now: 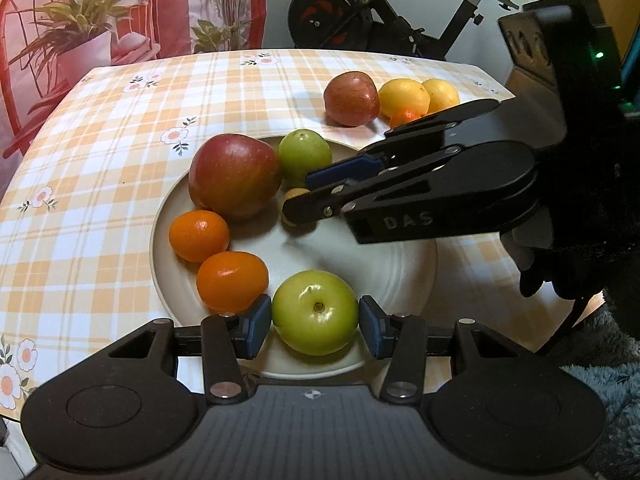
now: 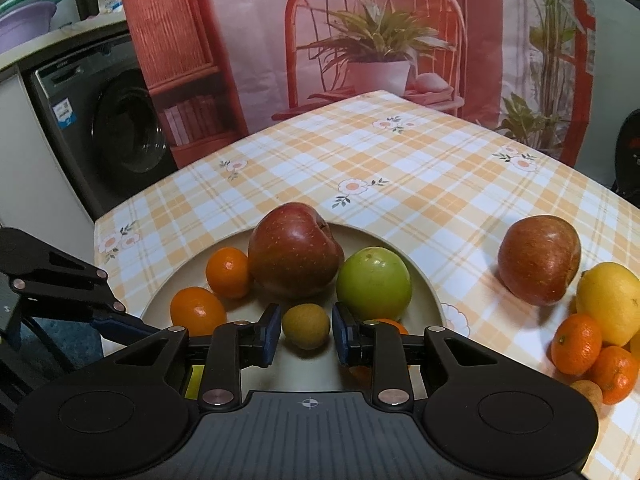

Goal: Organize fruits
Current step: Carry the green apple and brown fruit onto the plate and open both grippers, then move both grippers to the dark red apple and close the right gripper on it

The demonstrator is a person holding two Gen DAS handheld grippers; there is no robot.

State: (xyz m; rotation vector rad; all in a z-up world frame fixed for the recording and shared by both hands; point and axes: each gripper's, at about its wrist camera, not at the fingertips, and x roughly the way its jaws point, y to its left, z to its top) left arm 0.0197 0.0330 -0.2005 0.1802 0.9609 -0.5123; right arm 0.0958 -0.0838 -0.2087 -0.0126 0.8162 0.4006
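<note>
A white plate (image 1: 400,280) holds a red apple (image 1: 234,176), two oranges (image 1: 199,235) (image 1: 232,280) and two green fruits (image 1: 305,154) (image 1: 316,312). My left gripper (image 1: 314,326) stands around the near green fruit, pads beside it with slight gaps. My right gripper (image 2: 306,332) brackets a small brown fruit (image 2: 306,326) on the plate (image 2: 430,300), with small gaps each side; it shows in the left wrist view (image 1: 298,200) over the plate. A second red apple (image 2: 538,260), lemons (image 2: 610,304) and small oranges (image 2: 576,344) lie on the tablecloth.
The checked tablecloth (image 1: 120,140) covers the table. An exercise bike (image 1: 360,12) stands behind it. A washing machine (image 2: 112,128) is at the left in the right wrist view. A printed backdrop (image 2: 380,40) hangs behind.
</note>
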